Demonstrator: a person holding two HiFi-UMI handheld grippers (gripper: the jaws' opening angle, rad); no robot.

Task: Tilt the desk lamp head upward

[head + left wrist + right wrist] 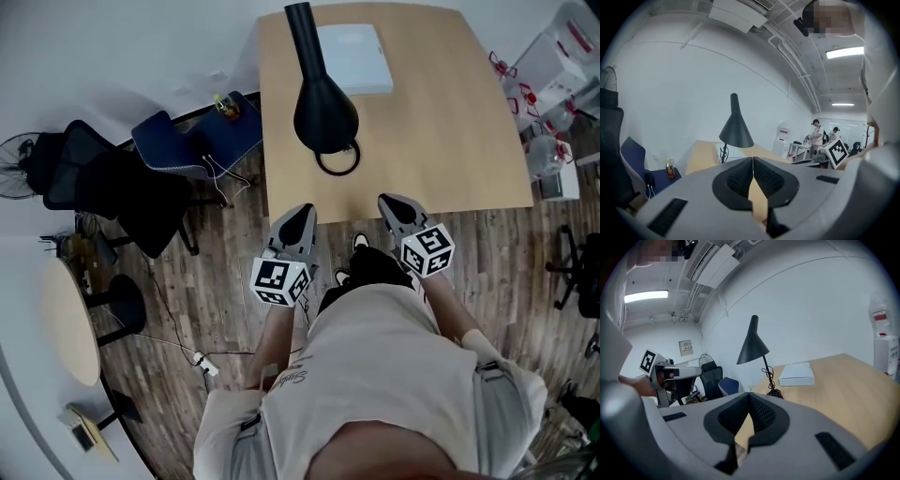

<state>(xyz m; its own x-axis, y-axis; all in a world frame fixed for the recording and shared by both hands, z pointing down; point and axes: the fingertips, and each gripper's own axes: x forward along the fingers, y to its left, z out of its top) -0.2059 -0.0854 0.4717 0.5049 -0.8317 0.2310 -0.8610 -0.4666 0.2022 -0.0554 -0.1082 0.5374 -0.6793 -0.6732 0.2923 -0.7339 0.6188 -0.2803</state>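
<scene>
A black desk lamp stands on the wooden desk (450,122). Its cone-shaped head (323,111) faces down over its ring base (338,157). The left gripper view shows the lamp head (736,132) ahead across the desk, and the right gripper view shows it (753,348) on its thin stem. My left gripper (302,217) is held before the desk's near edge, shut with nothing in it. My right gripper (390,203) sits at that same edge, also shut and empty. Both are well short of the lamp.
A white box (354,58) lies on the desk behind the lamp. A blue chair (197,141) and a black office chair (89,178) stand left of the desk. A round table (70,323) is at lower left, and shelving with red-and-white items (553,75) at right.
</scene>
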